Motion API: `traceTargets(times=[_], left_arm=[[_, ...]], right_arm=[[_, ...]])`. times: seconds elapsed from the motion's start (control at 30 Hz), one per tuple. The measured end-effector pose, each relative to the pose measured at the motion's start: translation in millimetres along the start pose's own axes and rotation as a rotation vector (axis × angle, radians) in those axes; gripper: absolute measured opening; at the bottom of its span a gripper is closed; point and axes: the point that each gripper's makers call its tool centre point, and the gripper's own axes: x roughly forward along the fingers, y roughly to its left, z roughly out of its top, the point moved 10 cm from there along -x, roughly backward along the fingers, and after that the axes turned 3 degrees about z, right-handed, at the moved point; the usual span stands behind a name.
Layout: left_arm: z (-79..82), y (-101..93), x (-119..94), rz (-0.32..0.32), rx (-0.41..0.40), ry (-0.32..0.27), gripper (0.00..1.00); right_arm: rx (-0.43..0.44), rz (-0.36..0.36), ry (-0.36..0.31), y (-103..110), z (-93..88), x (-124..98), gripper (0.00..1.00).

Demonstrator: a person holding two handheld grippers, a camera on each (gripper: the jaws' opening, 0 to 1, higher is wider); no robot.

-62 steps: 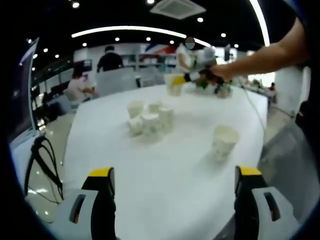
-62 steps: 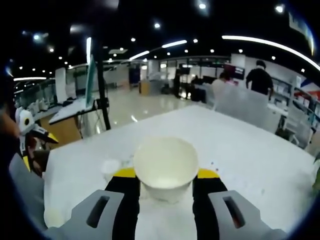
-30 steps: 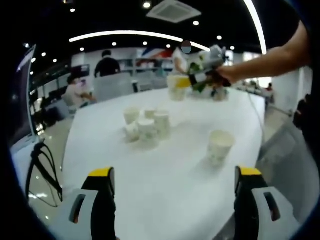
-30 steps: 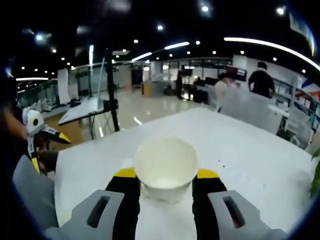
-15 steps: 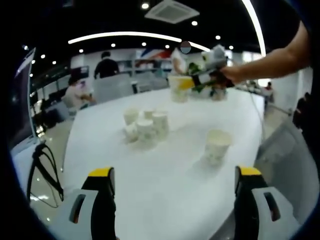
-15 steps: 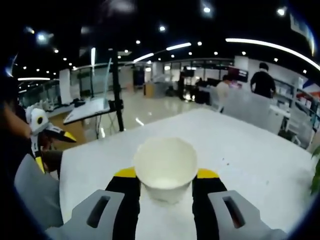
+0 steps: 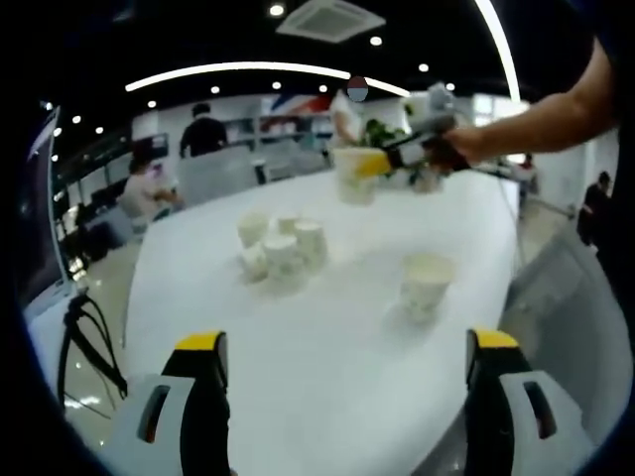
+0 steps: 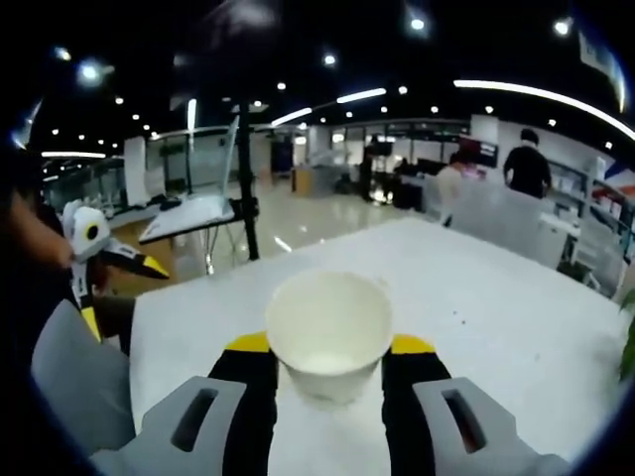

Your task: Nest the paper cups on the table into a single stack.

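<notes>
A white paper cup (image 8: 329,332) sits upright between the jaws of my right gripper (image 8: 329,349), which is shut on it above the white table (image 8: 496,307). In the left gripper view that same cup (image 7: 354,176) hangs above the far side of the table, carried by the right gripper (image 7: 389,162) in a person's hand. A cluster of several paper cups (image 7: 278,248) stands mid-table, and a lone cup (image 7: 425,285) stands to its right. My left gripper (image 7: 347,347) is open near the table's front edge, holding nothing. It also appears as the left gripper (image 8: 99,260) at the left of the right gripper view.
The table (image 7: 327,337) drops off at its right edge towards the floor. Black cables (image 7: 84,332) hang at the left. A screen on a stand (image 8: 238,169) rises beyond the table. People (image 7: 198,129) sit and stand in the background, by a plant (image 7: 382,134).
The right gripper has kept its hold on the cup and carried it slightly nearer and lower over the table. Both views have drifted a little with the hands.
</notes>
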Motion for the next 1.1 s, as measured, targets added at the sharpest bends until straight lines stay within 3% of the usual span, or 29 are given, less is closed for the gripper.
traceTargets(times=[1.1], left_arm=[[3.4, 2.4, 2.7, 0.006, -0.025, -0.03, 0.99]], right_arm=[[-0.002, 0.058, -0.002, 52.8, -2.9, -13.3, 0.39]])
